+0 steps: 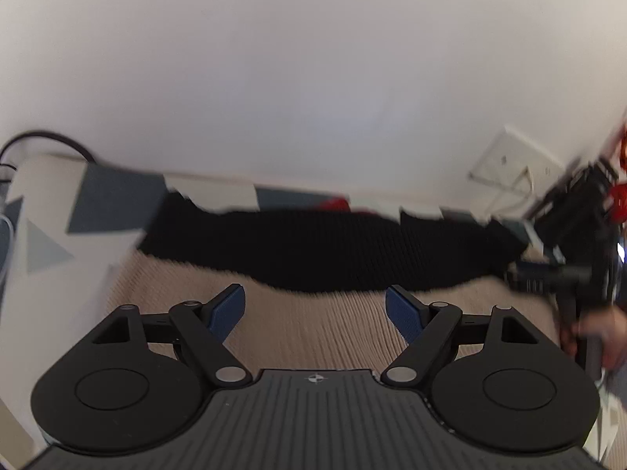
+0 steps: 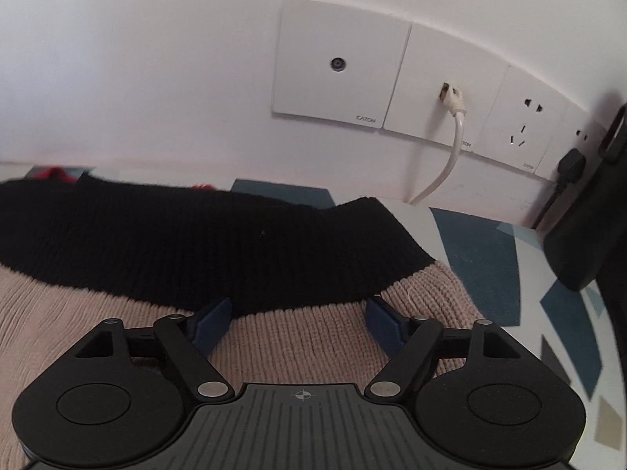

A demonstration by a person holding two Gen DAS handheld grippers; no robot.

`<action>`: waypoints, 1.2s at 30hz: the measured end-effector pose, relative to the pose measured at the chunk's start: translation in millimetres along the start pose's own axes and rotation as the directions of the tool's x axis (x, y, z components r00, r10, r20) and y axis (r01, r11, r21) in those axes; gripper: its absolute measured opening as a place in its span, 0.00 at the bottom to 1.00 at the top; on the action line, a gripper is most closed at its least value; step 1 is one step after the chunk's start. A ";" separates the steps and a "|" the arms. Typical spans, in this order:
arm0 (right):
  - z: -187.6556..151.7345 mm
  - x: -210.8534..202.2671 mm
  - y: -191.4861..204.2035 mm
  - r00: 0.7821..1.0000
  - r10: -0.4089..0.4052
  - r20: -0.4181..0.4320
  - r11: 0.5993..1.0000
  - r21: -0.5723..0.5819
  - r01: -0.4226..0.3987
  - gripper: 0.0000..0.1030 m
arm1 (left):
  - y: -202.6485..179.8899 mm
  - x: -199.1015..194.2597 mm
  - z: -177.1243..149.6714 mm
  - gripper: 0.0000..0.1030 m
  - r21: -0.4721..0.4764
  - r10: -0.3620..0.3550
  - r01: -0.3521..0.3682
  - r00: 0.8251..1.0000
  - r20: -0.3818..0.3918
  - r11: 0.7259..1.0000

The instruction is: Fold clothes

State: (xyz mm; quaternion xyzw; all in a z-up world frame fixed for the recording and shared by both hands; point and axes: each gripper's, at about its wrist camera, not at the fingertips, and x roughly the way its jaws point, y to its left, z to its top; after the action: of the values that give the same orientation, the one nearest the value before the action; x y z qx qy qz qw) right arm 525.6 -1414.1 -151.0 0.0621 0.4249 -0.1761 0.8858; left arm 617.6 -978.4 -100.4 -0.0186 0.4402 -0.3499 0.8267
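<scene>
A ribbed knit sweater, beige with a broad black band, lies flat on a grey-and-white geometric-patterned surface below a row of white wall sockets. Both the left gripper and right gripper hover spread wide over the beige knit, holding nothing (the left view is blurred). A clean fold likely calls for pinching matching edges, then lifting evenly.

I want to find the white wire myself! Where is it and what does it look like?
Look at the white wall above the sweater, where a row of white wall plates runs. The white cable plugs into the second plate from the left and droops toward the patterned surface. The black plug sits farther right.
</scene>
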 end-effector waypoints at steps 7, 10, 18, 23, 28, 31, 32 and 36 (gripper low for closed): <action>-1.9 -1.6 -2.6 0.998 -0.004 0.061 0.999 0.049 0.001 0.76 | -44.1 -17.7 -38.8 0.79 0.046 0.058 -0.058 0.998 0.014 0.997; -12.9 -42.1 -3.1 0.993 0.067 0.101 0.998 0.015 -0.068 0.82 | -55.9 -40.5 -66.7 0.88 0.082 0.114 -0.117 0.993 0.041 0.990; -58.9 -75.0 8.4 0.993 0.092 0.071 0.995 -0.035 -0.089 0.97 | -60.3 -14.2 -100.5 0.98 0.083 0.250 -0.254 0.967 0.049 0.964; -64.9 -69.1 3.3 0.988 0.107 0.109 0.989 0.091 -0.117 0.98 | -61.6 -17.9 -98.4 1.00 0.019 0.278 -0.280 0.958 0.072 0.960; -79.8 -109.2 -15.3 0.972 0.147 0.185 0.966 0.183 -0.181 0.95 | -44.6 -83.6 -114.8 0.89 -0.186 0.276 -0.243 0.945 0.177 0.952; -103.2 -151.7 -26.6 0.958 0.165 0.237 0.960 0.185 -0.211 0.96 | -22.3 -125.3 -142.7 0.89 -0.364 0.295 -0.210 0.935 0.196 0.907; -113.1 -163.2 -33.5 0.956 0.170 0.241 0.954 0.203 -0.220 0.96 | -14.1 -133.7 -154.4 0.89 -0.429 0.284 -0.180 0.940 0.191 0.885; -161.2 -187.2 -80.1 0.944 0.239 0.228 0.855 0.412 -0.315 0.96 | -0.4 -151.3 -187.6 0.89 -0.532 0.302 -0.177 0.940 0.156 0.828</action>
State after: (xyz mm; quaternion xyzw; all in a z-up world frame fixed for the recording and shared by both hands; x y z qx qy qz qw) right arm 270.5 -1398.3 -104.6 0.3073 0.2839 -0.1428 0.8970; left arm 422.8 -836.6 -106.9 -0.2222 0.4154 -0.1088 0.8754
